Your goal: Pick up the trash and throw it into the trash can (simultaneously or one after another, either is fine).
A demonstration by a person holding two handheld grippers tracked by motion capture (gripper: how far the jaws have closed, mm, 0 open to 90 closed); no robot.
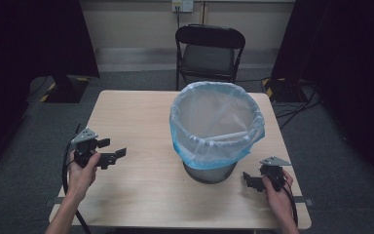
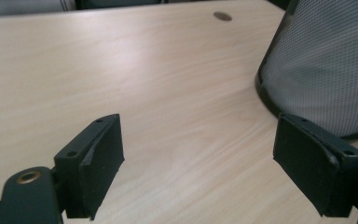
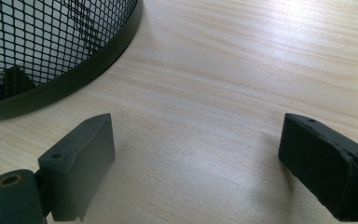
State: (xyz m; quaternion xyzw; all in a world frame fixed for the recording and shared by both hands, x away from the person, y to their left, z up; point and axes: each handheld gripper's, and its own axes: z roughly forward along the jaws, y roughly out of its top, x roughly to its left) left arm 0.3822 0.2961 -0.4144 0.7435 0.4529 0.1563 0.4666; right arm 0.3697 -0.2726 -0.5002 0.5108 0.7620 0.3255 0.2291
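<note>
The pale wooden surface (image 1: pixel 141 126) spreads across the middle of the high view, with a black folding chair (image 1: pixel 209 51) beyond its far edge at the upper centre. Standing on the surface, slightly right of centre, is a black mesh bin (image 1: pixel 209 170) lined with a translucent bag (image 1: pixel 216 124) whose blue-tinged rim is folded down over the top; the bag looks already seated all round.

The left gripper (image 1: pixel 108 150) sits at the lower left of that view, well apart from the bin, its fingers (image 2: pixel 93 163) spread wide and holding nothing. The right gripper (image 1: pixel 251 179) is at the lower right, near the bin's base, its fingers (image 3: pixel 79 158) likewise wide apart and empty, the mesh wall curving across the upper left of its own view.

This looks like a pause beside the bin, either before work on the bag or just after it. Any next move would call for both grippers to rise to the rim and close on the thin plastic there.
</note>
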